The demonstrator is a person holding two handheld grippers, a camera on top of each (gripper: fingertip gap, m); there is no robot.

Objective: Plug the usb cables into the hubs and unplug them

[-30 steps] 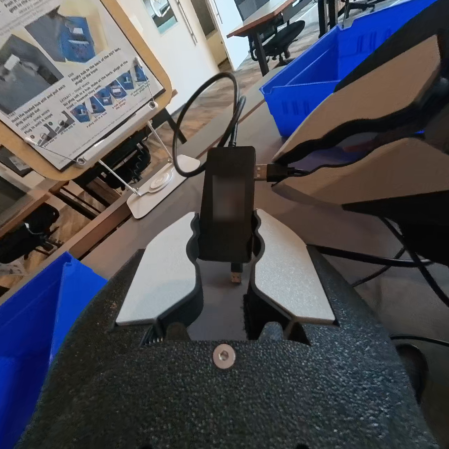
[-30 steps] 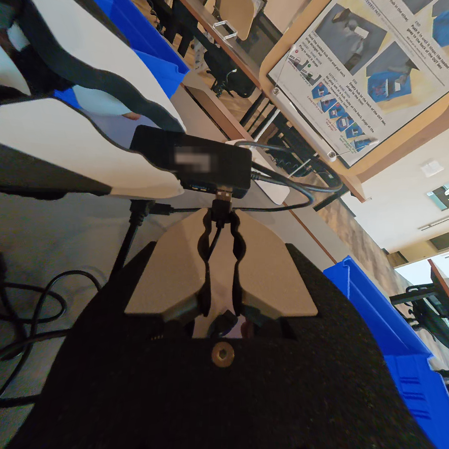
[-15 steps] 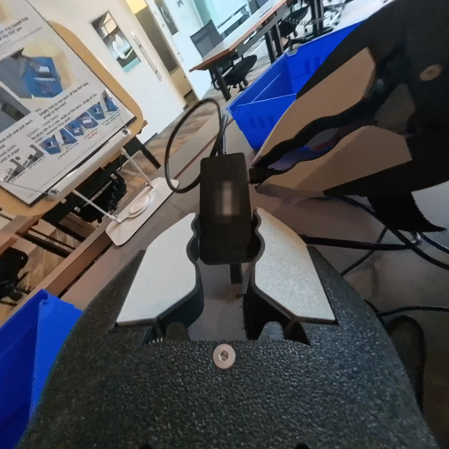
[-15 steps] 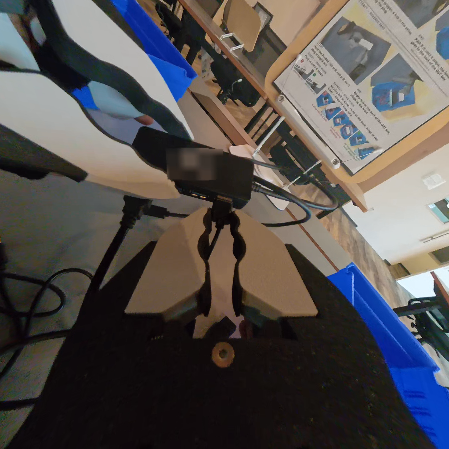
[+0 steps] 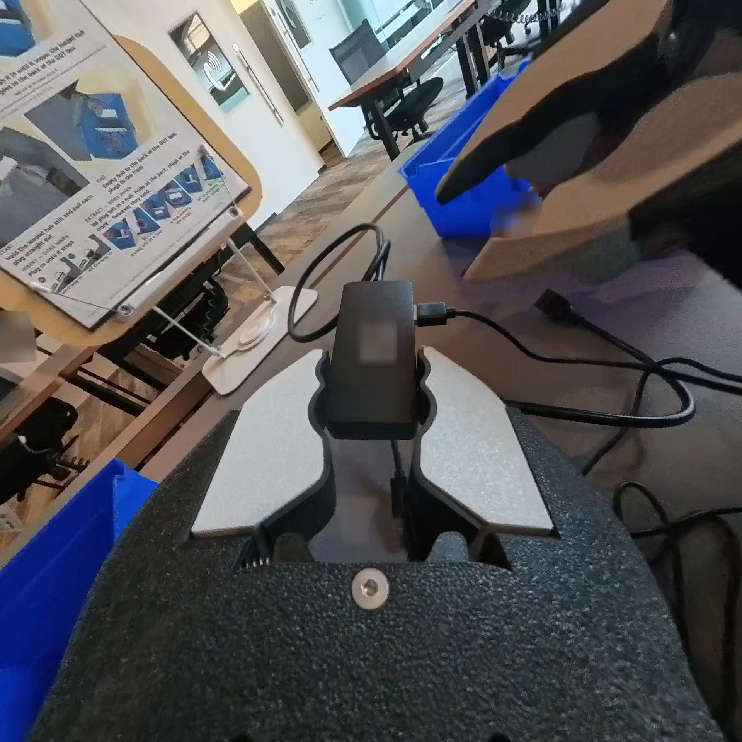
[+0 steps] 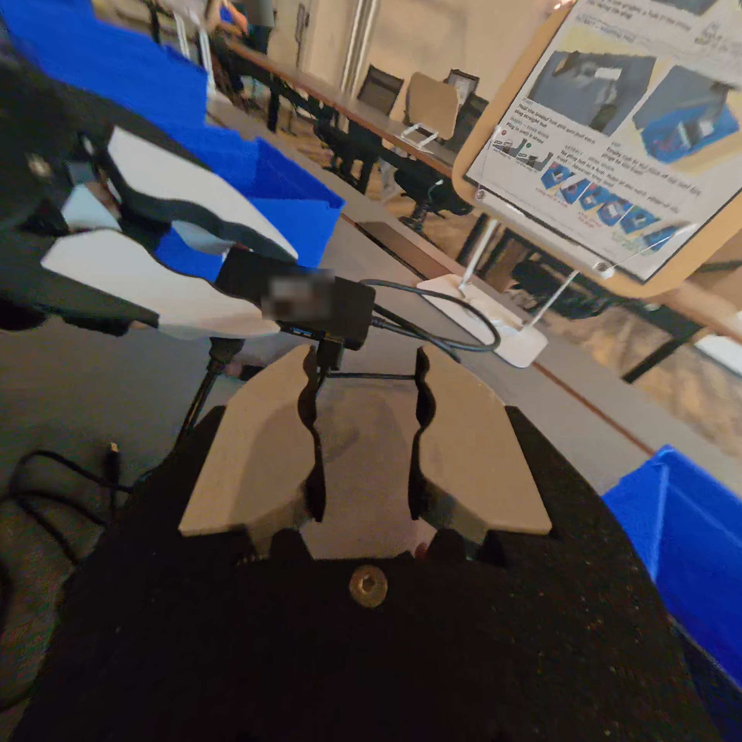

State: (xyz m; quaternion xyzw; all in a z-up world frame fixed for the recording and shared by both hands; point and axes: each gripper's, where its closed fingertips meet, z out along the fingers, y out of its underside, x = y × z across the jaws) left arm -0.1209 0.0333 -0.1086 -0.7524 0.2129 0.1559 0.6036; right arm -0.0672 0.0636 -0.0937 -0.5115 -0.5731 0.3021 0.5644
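Left wrist view: left gripper (image 5: pixel 371 387) pinched the near end of the black USB hub (image 5: pixel 373 353), held level over the grey table (image 5: pixel 502 281), probably to steady it for plugging. A USB plug (image 5: pixel 431 314) sat in the hub's side port at 3 o'clock, its cable (image 5: pixel 602 357) trailing right across the table. Right gripper (image 5: pixel 562 192) was at 1 o'clock, blurred, apart from the plug. Blue bin (image 5: pixel 453 200) behind it, instruction board (image 5: pixel 100 180) at 10 o'clock

Right wrist view: right gripper (image 6: pixel 363 361) had its jaws spread, nothing pinched; the plug (image 6: pixel 331 353) sat just beside the left fingertip, seated in the hub (image 6: pixel 321 305). Left gripper (image 6: pixel 192 281) clamped the hub at 10 o'clock. Insertion looked done, so letting go made sense
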